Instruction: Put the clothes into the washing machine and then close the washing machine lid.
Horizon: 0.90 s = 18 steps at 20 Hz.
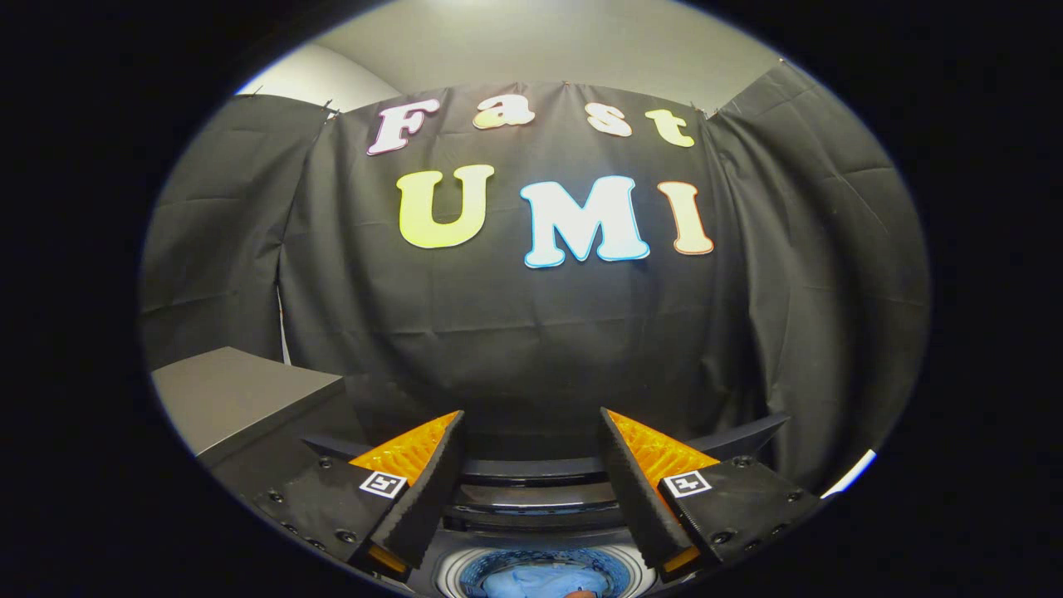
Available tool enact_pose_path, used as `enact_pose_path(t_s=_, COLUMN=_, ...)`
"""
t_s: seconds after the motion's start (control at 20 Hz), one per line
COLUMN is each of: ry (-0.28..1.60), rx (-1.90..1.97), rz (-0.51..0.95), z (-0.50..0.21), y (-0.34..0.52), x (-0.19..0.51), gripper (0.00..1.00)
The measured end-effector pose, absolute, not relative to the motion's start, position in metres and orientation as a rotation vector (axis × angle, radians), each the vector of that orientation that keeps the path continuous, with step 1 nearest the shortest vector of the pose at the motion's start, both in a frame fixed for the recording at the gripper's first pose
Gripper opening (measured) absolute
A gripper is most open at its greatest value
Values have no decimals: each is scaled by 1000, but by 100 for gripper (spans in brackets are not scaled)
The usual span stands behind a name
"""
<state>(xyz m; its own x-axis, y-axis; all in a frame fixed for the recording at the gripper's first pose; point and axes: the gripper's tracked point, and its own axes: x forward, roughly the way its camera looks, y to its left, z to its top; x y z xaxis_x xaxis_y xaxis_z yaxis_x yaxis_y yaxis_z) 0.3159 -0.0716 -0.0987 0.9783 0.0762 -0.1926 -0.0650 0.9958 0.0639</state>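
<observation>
Light blue clothes [544, 579] lie inside the washing machine [531, 490] drum, so loading looks done; closing the raised lid [536, 469] behind the drum seems next, needing a reach beyond it. Above the drum, the hand-held gripper [531, 432] stands wide, holding nothing.

Nothing here is showing readable writing, brand or number. The claw [531, 413], fingers standing apart before the washing machine [531, 492], is carrying two small square coded markers [382, 483], which hold patterns, not words.
</observation>
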Motion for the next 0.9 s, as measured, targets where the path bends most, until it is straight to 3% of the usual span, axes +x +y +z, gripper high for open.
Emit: enact_pose_path(t_s=0.9, ry=190, rx=57, rz=68, z=-114, y=-73, x=266, gripper=96)
